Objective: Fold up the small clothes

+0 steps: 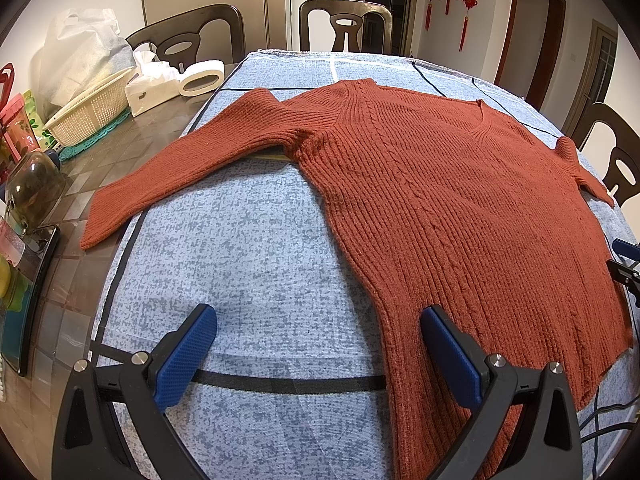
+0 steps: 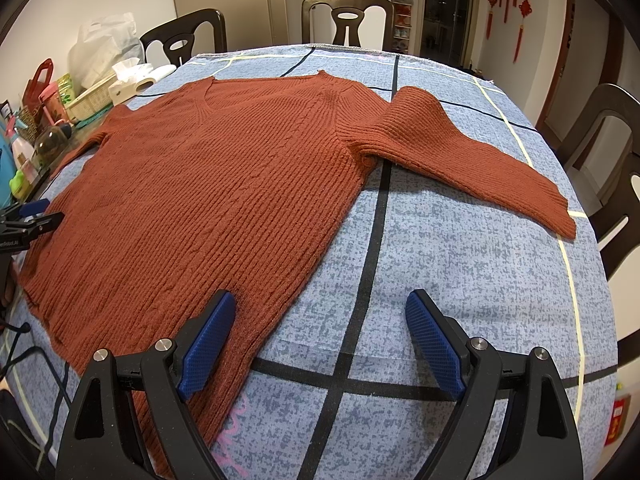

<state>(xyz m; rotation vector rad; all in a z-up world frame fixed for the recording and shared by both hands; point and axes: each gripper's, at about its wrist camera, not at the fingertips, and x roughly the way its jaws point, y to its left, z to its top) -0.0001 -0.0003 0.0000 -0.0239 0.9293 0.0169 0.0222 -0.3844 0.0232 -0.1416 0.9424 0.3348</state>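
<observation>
A rust-red ribbed knit sweater [image 1: 440,208] lies flat and spread out on the blue mottled tablecloth [image 1: 248,264], neckline far, hem near. Its left sleeve [image 1: 168,172] reaches out over the cloth's left edge. In the right wrist view the sweater [image 2: 208,200] has its right sleeve [image 2: 472,160] stretched toward the right. My left gripper [image 1: 316,344] is open and empty, above the cloth at the sweater's lower left hem. My right gripper [image 2: 320,328] is open and empty, at the sweater's lower right hem. Each gripper shows at the other view's edge.
Left of the cloth on the bare table stand a white plastic basket [image 1: 92,112], a tissue box [image 1: 150,90], a tape roll [image 1: 202,78], a glass jar [image 1: 32,184] and packets. Dark wooden chairs [image 1: 344,24] surround the table; one stands at the right [image 2: 616,152].
</observation>
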